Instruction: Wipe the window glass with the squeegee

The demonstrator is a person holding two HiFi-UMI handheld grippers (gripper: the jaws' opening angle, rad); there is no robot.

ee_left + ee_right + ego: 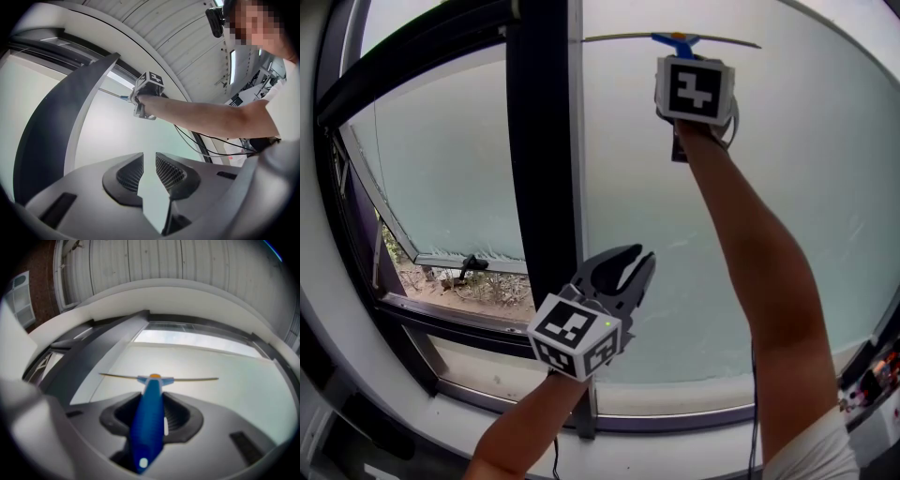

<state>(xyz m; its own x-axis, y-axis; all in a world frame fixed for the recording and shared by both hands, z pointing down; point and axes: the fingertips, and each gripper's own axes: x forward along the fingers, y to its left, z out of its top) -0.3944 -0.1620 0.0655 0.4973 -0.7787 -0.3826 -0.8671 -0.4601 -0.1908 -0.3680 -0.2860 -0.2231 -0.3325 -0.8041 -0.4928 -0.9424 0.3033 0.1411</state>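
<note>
The right hand-held gripper (pixel 153 412) pinches the blue squeegee (pixel 151 390) by its handle, high up on the window glass (pixel 628 141). It is best to keep the blade flat and pull straight down, pushing evenly. The handle points up and the blade lies level, side to side. The left hand-held gripper (pixel 630 267) is a little spread and holds nothing.

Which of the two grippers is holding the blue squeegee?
The right gripper, raised high at the glass: its jaws grip the blue handle of the squeegee. The left gripper, lower down, is open and empty.
</note>
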